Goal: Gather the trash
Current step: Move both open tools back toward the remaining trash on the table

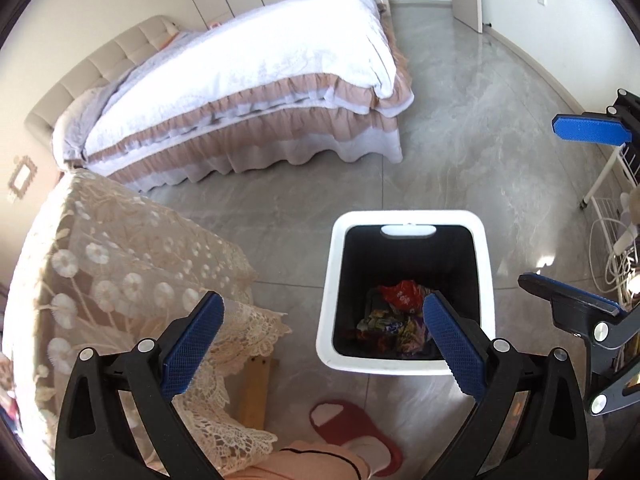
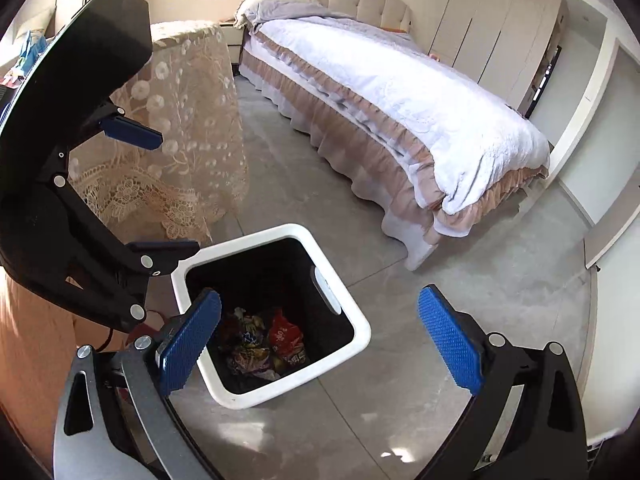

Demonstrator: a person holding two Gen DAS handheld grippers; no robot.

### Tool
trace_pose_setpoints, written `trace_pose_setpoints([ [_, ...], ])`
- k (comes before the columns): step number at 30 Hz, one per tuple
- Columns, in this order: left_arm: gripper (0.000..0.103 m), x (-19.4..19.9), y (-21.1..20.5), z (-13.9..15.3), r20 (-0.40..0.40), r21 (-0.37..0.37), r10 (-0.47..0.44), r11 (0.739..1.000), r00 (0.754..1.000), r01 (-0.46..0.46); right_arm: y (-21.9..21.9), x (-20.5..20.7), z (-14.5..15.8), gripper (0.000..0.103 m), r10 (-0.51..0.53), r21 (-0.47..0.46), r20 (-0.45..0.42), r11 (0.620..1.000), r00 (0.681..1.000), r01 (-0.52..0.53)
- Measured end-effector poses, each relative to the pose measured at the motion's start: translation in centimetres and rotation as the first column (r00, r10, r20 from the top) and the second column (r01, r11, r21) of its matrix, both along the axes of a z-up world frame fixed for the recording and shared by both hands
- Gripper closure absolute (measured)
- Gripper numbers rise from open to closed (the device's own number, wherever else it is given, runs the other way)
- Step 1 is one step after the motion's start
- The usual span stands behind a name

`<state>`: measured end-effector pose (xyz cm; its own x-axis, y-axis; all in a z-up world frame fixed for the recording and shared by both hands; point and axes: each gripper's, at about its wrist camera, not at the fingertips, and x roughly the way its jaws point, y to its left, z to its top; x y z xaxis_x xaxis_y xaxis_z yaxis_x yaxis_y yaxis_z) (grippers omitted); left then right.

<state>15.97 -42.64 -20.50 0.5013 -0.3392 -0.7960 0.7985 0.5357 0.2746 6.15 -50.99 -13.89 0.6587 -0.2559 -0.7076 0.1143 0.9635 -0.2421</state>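
Left claw (image 1: 320, 344): I have it spread wide with nothing between its blue textured pads; it hangs above the floor, its right pad over the near left part of the bin's opening.
Right claw (image 2: 320, 344): also wide apart and empty; its left pad overlaps the near corner of the bin, its right pad is over bare floor.
Bin: a white square plastic waste bin with a black inside (image 1: 406, 216) stands on the grey marble-look tiled floor (image 1: 460, 128), between the two claws; a handle slot shows in its far wall from the left wrist view.
Trash: crumpled snack wrappers (image 1: 394, 326) lie at the bottom of the bin, a red wrapper (image 1: 402, 294) on top toward the far side; from the right wrist view I see the same heap (image 2: 256, 344) inside the bin.
Lace cover: a cream lace cloth with flower pattern (image 1: 120, 276) drapes over furniture just left of the bin, its edge hanging near the floor.
Bed: a bed with white quilt and pink-and-white ruffled skirt (image 1: 256, 80) stands well beyond the bin.
Person: a red slipper (image 1: 352, 428) on a foot and a pale pink trouser leg (image 1: 316, 464) show at the near edge, just before the bin.
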Motion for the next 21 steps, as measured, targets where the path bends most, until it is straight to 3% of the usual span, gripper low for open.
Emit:
trace_pose_setpoints([
  [9, 0.005, -0.7, 5.6, 7.1, 0.05, -0.193, 0.147, 0.972, 0.988, -0.135, 2.3, -0.6, 5.8, 0.005, 0.014, 0.023, 0.165, 1.0, 0.986, -0.018],
  [21, 0.005, -0.3, 15.1, 12.6, 0.089, -0.356, 0.365, 0.881, 0.927, -0.312, 8.6, 1.2, 11.5, 0.004, 0.108, 0.088, 0.359, 0.985, 0.927, -0.149],
])
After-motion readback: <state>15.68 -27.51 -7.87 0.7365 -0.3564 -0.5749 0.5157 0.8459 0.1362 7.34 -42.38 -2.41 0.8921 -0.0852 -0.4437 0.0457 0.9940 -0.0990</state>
